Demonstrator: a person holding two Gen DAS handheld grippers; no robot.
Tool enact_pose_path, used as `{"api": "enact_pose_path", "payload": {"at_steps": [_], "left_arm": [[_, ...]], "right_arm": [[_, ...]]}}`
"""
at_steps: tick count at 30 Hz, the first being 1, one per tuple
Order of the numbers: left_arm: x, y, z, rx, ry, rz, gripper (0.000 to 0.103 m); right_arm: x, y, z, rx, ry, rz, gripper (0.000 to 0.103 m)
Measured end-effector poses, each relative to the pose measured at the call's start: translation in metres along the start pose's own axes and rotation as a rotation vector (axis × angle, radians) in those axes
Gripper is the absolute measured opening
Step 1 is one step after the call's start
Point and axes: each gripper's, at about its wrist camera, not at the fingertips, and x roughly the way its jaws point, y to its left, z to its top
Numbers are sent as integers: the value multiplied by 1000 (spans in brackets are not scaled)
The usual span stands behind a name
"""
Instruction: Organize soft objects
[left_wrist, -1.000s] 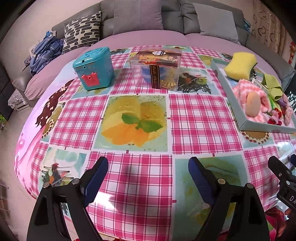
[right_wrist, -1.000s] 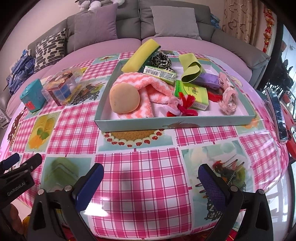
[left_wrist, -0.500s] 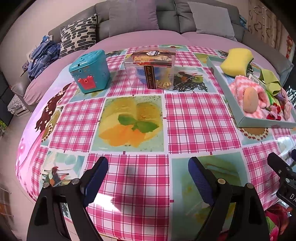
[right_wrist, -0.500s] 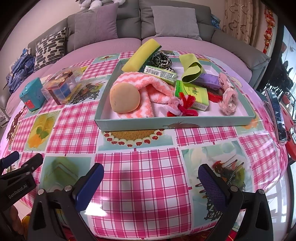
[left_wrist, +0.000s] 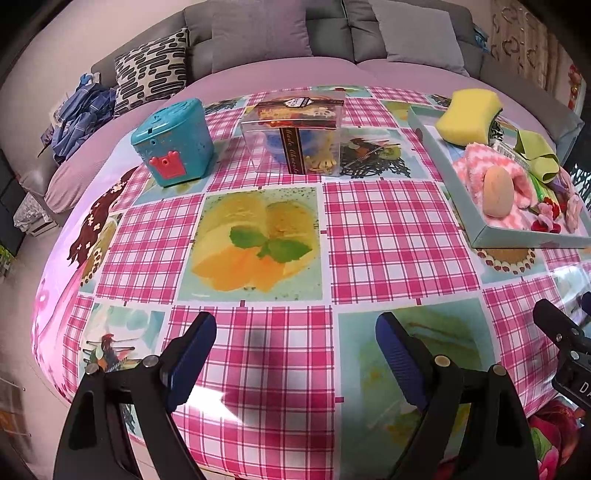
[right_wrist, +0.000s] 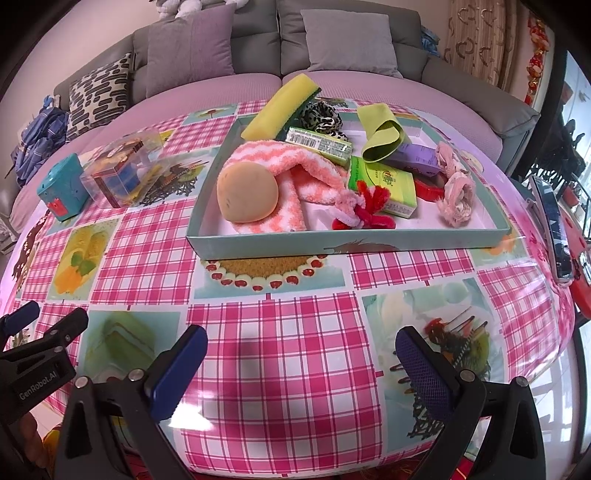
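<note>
Left claw (left_wrist: 295, 343): fingers spread wide, nothing between them, poised over the near edge of the desk (left_wrist: 399, 229) with its pink checked cloth. Right claw (right_wrist: 301, 356): likewise spread wide and empty, over the near edge, facing the tray (right_wrist: 343, 245).

Soft things all lie in the shallow grey-green tray on the right half of the desk. Contents: tan round sponge (right_wrist: 246, 192) resting on a pink-and-white fluffy sock (right_wrist: 295, 173) at the tray's near left; yellow sponge (right_wrist: 282, 105) propped on the far left rim; leopard-print scrunchie (right_wrist: 320, 116) just behind it; folded green cloth (right_wrist: 380, 134); pink braided loop (right_wrist: 455, 184) at the right; red fuzzy piece (right_wrist: 369, 208) near the front wall. Packets mixed in: green pack (right_wrist: 384, 186), purple pack (right_wrist: 417, 157).

Left half of desk: teal box (left_wrist: 173, 142) and clear plastic box (left_wrist: 295, 138), side by side, well apart from the tray.
</note>
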Motion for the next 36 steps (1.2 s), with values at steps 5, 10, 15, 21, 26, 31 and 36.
{"api": "enact_pose_path", "payload": {"at_steps": [5,10,15,21,26,31,36], "left_arm": [[0,0,0,0,2,2,89],[1,0,0,1,4,2,89],[1,0,0,2,6,3,89],[1,0,0,3,6,3,89],[2,1,0,4,7,5,89],[2,1,0,4,6,5,89],[2,1,0,3,7,5,89]], "right_arm": [[0,0,0,0,1,0,103],[0,1,0,0,2,0,103],[2,0,0,1,7,-1,103],[3,0,0,1,8,-1,103],[3,1,0,1,8,-1,103],[4,1,-1,1,11,-1,103],[4,1,-1,2,13,-1,103]]}}
